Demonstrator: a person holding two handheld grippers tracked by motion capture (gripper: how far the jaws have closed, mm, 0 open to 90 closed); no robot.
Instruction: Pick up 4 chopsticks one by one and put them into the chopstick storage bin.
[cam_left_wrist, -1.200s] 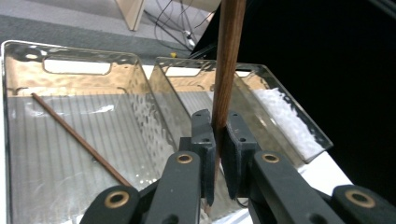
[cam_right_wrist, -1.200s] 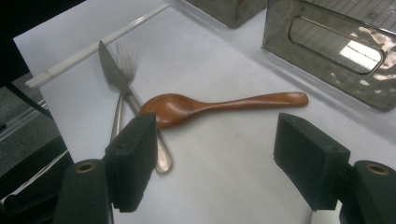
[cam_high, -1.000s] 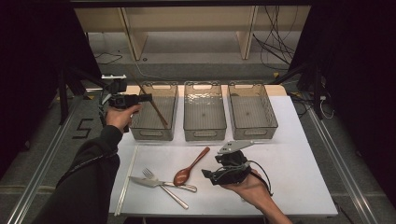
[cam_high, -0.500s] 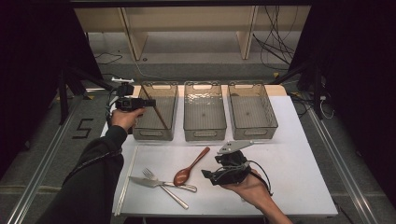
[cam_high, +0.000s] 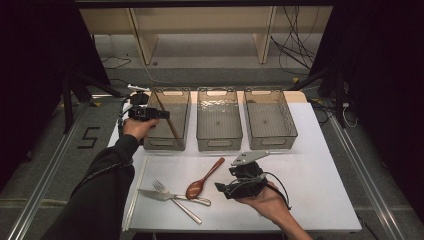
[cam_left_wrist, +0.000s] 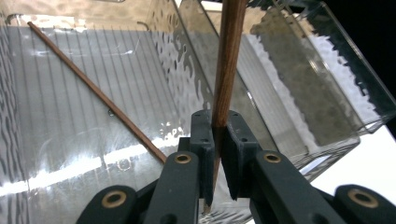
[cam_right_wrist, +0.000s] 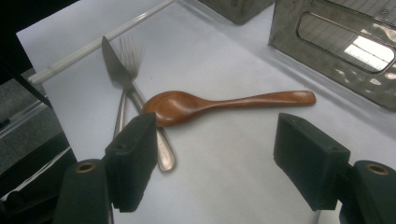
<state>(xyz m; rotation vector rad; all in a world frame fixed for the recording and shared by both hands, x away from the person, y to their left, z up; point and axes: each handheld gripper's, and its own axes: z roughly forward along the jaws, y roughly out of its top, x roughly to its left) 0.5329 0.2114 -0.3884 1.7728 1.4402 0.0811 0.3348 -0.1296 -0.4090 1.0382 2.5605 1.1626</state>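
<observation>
Since a second ago, our left gripper (cam_high: 162, 114) has sunk toward the left bin (cam_high: 181, 145) with its chopstick (cam_high: 170, 125); our right gripper (cam_high: 220, 187) has not moved, near the wooden spoon (cam_high: 204, 179). From the left gripper view, the jaws clench the chopstick (cam_left_wrist: 228, 65), a second chopstick (cam_left_wrist: 93, 88) lying inside the bin. From the right gripper view, jaws gape wide, holding nothing, before the spoon (cam_right_wrist: 224, 102), fork (cam_right_wrist: 128, 60) and knife (cam_right_wrist: 113, 58)

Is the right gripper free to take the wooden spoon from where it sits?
Probably yes: the right gripper is open and empty, and the wooden spoon lies just ahead, its handle bare, though its bowl rests on the fork.
</observation>
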